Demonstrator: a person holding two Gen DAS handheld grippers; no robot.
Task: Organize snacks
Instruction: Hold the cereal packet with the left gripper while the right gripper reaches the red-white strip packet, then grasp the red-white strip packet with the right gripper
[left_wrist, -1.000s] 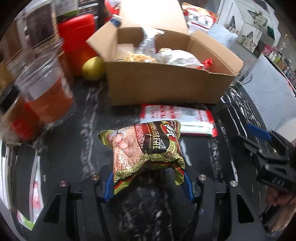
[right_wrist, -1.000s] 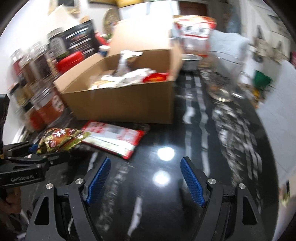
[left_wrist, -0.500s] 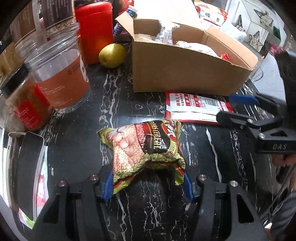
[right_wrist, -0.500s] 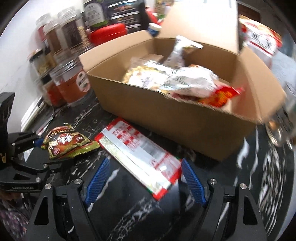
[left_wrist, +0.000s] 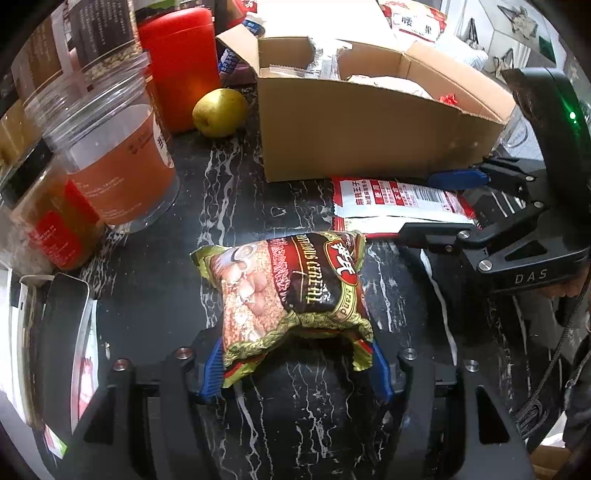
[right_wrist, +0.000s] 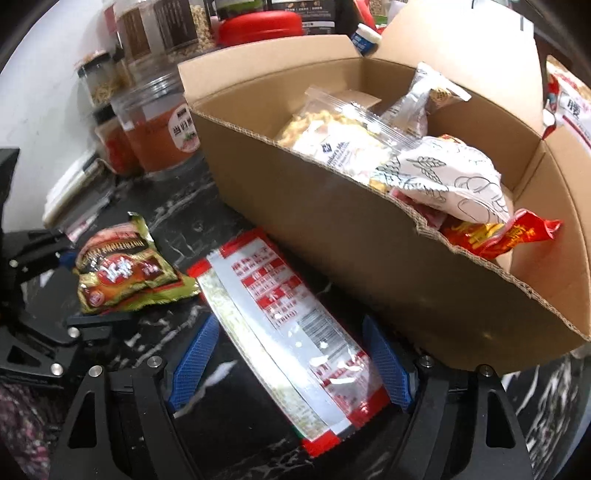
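Observation:
A green-and-brown snack packet (left_wrist: 291, 288) (right_wrist: 122, 273) lies on the black marble counter (left_wrist: 155, 302). My left gripper (left_wrist: 297, 373) (right_wrist: 74, 290) has it between its blue pads (left_wrist: 212, 369); the jaws are opening and the packet's lower corners only just touch them. A flat red-and-white packet (right_wrist: 288, 317) (left_wrist: 391, 199) lies in front of the open cardboard box (right_wrist: 332, 236) (left_wrist: 369, 136), which holds several snack bags. My right gripper (right_wrist: 291, 365) (left_wrist: 439, 205) stands open astride this packet, one pad on each side, not pressing.
Clear jars (left_wrist: 122, 162), a red canister (left_wrist: 181, 62) and a yellow-green fruit (left_wrist: 219, 112) crowd the counter left of the box. A dark flat device (left_wrist: 62, 332) lies at the left edge. The box wall stands close beside my right gripper.
The right gripper has swung in over the red-and-white packet and rolled, and its fingers now straddle it. The left gripper stays put over the green packet, with its pads slightly further apart.

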